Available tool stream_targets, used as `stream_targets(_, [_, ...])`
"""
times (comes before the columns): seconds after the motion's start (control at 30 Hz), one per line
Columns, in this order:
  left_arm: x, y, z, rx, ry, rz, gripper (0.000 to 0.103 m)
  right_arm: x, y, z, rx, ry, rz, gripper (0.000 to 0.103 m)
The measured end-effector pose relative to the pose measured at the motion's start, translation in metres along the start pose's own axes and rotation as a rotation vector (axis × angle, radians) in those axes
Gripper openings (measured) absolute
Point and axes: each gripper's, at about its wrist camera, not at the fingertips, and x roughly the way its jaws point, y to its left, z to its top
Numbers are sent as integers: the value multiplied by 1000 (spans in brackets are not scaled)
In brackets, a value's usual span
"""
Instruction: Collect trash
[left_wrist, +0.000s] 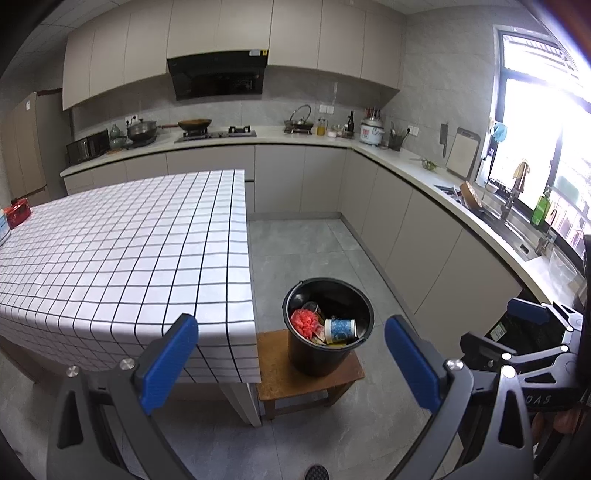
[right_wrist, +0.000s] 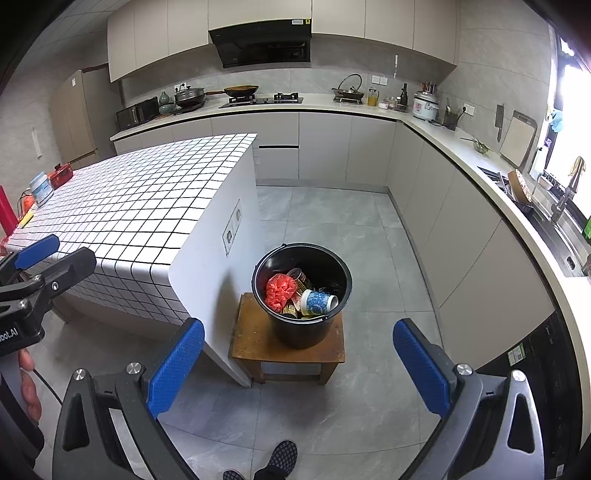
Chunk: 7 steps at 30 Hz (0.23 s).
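Observation:
A black bucket (left_wrist: 319, 360) (right_wrist: 306, 332) stands on a low wooden stool (left_wrist: 277, 380) (right_wrist: 255, 343) beside the table. Inside lie a crumpled red bag (left_wrist: 304, 321) (right_wrist: 280, 290), a blue-patterned paper cup (left_wrist: 340, 329) (right_wrist: 318, 302) on its side, and a tin can (right_wrist: 301, 277). My left gripper (left_wrist: 291, 363) is open, held back from the bucket with nothing between its blue pads. My right gripper (right_wrist: 299, 367) is open too, empty, also well short of the bucket. Each gripper shows at the edge of the other's view.
The table with a white grid cloth (left_wrist: 122, 258) (right_wrist: 140, 206) fills the left; a red box (left_wrist: 17, 217) (right_wrist: 61, 176) and a white tub (right_wrist: 40, 189) sit at its far end. Counters (left_wrist: 424, 177) wrap the back and right. Grey floor (right_wrist: 332, 221) surrounds the stool. A person's shoe (right_wrist: 282, 456) is below.

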Motion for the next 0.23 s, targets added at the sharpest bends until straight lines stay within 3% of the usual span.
stream_targets(0.23, [7, 2, -1, -15, 20, 0, 102, 3, -2, 3, 5, 2, -13, 103])
